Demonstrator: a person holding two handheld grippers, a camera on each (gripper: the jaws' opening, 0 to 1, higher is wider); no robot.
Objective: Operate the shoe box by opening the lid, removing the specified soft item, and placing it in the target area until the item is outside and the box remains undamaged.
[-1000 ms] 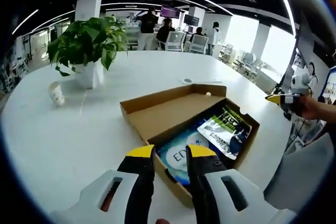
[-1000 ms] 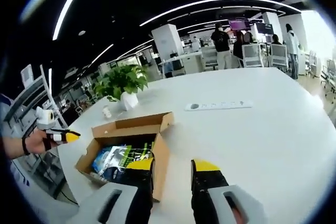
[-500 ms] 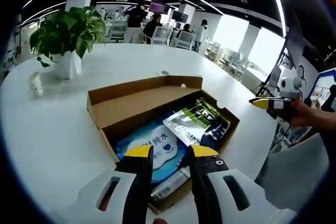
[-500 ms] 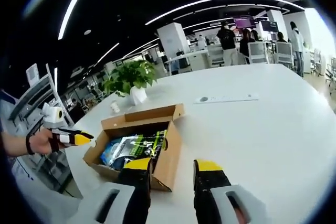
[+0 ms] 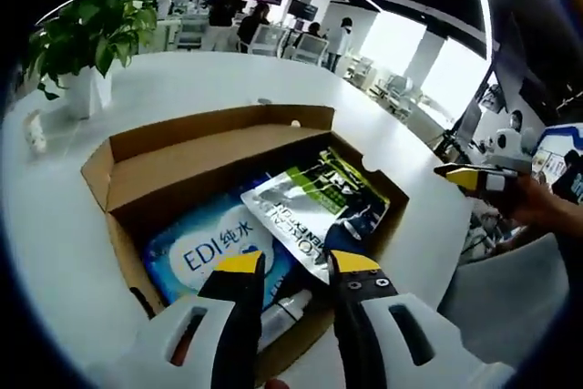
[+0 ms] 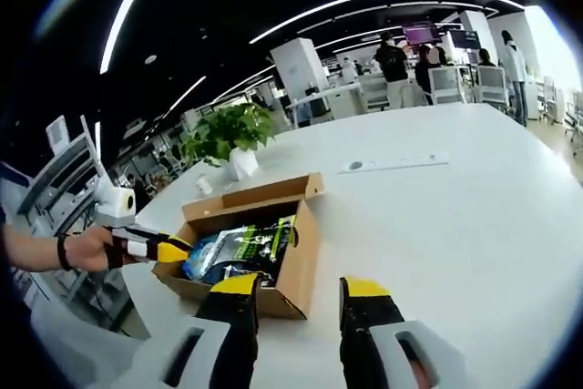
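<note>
Already the shoe box (image 5: 228,148) is seen standing open on the white table (image 5: 182,88), its lid folded back toward twelve o'clock in the left gripper view. Inside, a blue soft pack (image 5: 205,248) printed "EDI" is seen at seven o'clock of the box floor, and a silver-green pouch (image 5: 314,202) is laid partly over it toward two o'clock. Which of the two is the specified soft item cannot be told.

The left gripper (image 5: 287,263) is held just above the box's near edge, its jaws apart and empty, framing the gap where the two packets overlap. The right gripper (image 6: 301,287) is held well apart from the box, at five o'clock of it in the right gripper view, its jaws likewise apart and empty. A potted plant (image 5: 86,29) is seen near the table's far side at ten o'clock.

Both packets are judged light, pliable and slick-skinned, so a pinch on flat film is likely to slip. A crimped edge or corner is judged the better hold, and the cardboard wall should be kept clear of the jaws.
</note>
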